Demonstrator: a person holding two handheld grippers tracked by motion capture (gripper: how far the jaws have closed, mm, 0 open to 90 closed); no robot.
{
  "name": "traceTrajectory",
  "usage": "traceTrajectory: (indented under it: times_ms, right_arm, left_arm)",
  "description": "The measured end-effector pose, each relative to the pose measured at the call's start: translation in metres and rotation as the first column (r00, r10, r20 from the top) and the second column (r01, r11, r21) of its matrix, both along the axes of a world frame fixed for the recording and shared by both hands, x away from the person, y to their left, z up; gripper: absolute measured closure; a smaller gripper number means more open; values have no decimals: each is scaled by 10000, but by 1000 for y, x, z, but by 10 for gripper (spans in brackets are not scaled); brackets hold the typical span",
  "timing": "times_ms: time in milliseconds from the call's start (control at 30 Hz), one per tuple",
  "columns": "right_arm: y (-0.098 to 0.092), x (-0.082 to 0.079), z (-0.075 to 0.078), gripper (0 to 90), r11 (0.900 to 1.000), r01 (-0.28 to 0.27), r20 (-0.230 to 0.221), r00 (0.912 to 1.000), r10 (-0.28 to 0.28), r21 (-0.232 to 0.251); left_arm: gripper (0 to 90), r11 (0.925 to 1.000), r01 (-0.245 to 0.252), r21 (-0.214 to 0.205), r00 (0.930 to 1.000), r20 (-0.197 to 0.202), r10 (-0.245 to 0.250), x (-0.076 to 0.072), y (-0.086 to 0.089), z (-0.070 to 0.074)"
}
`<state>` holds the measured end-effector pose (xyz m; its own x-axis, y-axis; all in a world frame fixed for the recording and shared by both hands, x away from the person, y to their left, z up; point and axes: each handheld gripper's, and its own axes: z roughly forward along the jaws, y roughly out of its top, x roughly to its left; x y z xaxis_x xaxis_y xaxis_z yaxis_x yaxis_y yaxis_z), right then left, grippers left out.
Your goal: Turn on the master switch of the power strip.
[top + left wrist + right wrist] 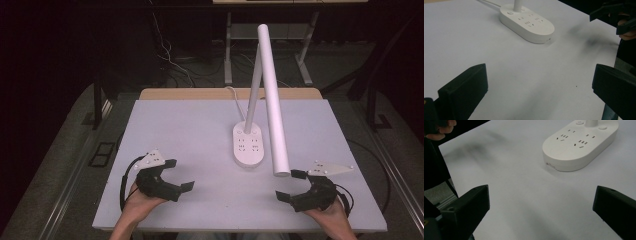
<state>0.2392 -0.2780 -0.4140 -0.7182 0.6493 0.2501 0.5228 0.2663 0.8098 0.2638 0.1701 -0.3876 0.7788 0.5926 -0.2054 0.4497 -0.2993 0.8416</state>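
High view | lamp base [249, 146] between both empty, wide-open hand-held grippers: left [179, 175], right [290, 184]

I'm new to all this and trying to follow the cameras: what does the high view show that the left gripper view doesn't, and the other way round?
The high view alone takes in the lamp's long white head slanting over the table, the floor cables behind, and both forearms. The left gripper view alone gives a close look between the left hand-held gripper and its wide-apart black jaws. Both show the white table, the lamp's oval base with sockets, and the open right hand-held gripper.
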Motion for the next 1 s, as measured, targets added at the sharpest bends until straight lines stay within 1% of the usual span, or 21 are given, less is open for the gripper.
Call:
traceTrajectory:
  times_ms: [100,300,400,600,767,1000]
  right_arm:
    - [0,0,0,3,10000,-9,-10,10000,9,-12]
    - [0,0,0,3,10000,-13,-14,10000,13,-15]
    - [0,0,0,3,10000,-16,-8,10000,16,-26]
    - [0,0,0,3,10000,-22,12,10000,22,-27]
    - [0,0,0,3,10000,-24,2,10000,24,-35]
    - [0,0,0,3,10000,-32,8,10000,32,-27]
  left_arm:
    - [0,9999,73,99,10000,-7,-72,4,-2,3]
    - [0,9998,141,161,9999,-20,-140,10,-4,8]
    - [0,9993,236,302,9997,-28,-235,15,-7,11]
    - [0,9985,350,414,9994,-70,-348,22,-11,17]
    - [0,9988,314,374,9995,-52,-312,26,-15,21]
    - [0,9974,439,567,9990,-89,-435,39,-22,28]
